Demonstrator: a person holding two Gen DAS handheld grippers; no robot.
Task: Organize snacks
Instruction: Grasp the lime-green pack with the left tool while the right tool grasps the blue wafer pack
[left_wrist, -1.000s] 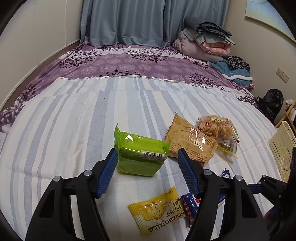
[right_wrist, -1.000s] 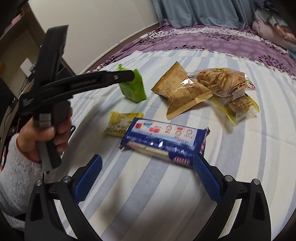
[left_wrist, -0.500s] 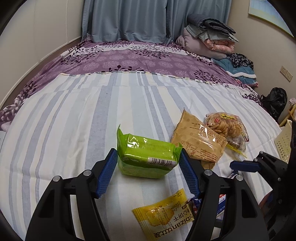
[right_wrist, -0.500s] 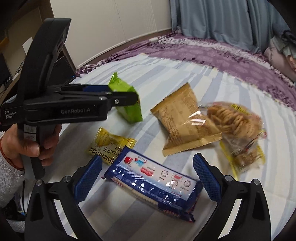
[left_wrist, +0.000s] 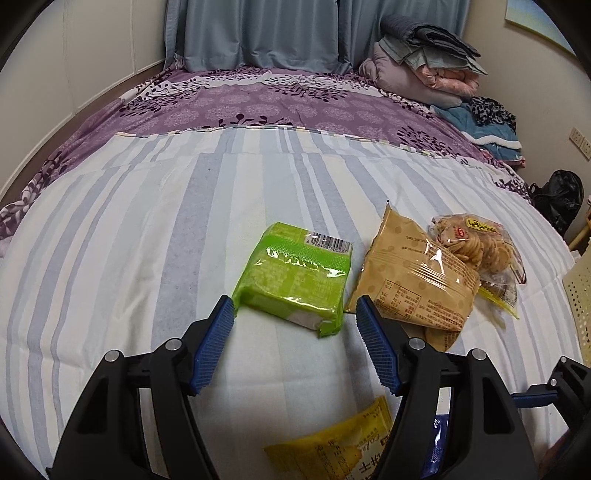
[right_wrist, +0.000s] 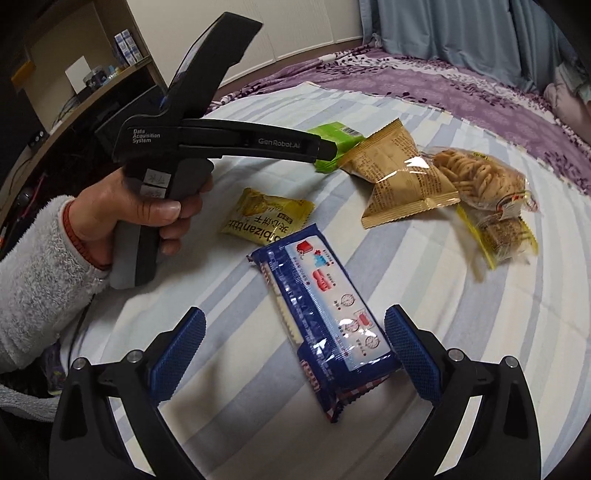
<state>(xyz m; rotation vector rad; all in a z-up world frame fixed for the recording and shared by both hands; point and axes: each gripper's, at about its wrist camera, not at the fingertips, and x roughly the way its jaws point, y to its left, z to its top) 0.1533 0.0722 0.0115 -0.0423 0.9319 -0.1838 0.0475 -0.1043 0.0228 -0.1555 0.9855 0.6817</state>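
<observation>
Several snack packs lie on the striped bedsheet. A green pack (left_wrist: 295, 277) lies flat just beyond my open left gripper (left_wrist: 295, 317), its near end between the fingertips. A tan bag (left_wrist: 413, 284) and a clear bag of round crackers (left_wrist: 476, 243) lie to its right. A yellow packet (left_wrist: 340, 450) lies under the left gripper. My right gripper (right_wrist: 295, 332) is open around the near end of a blue biscuit pack (right_wrist: 325, 306), which lies nearer the right finger. The right wrist view also shows the yellow packet (right_wrist: 266, 218), tan bag (right_wrist: 399, 177), green pack (right_wrist: 332, 138) and cracker bags (right_wrist: 484, 184).
A cream perforated basket (left_wrist: 580, 291) stands at the bed's right edge. Folded bedding (left_wrist: 424, 70) is piled at the far end by the curtains. A black bag (left_wrist: 557, 199) sits on the floor at right. A shelf unit (right_wrist: 74, 88) stands left of the bed.
The green pack has tipped over from standing to lying flat, barcode up. My right gripper has swung in over the blue pack, now lengthwise between its fingers.
</observation>
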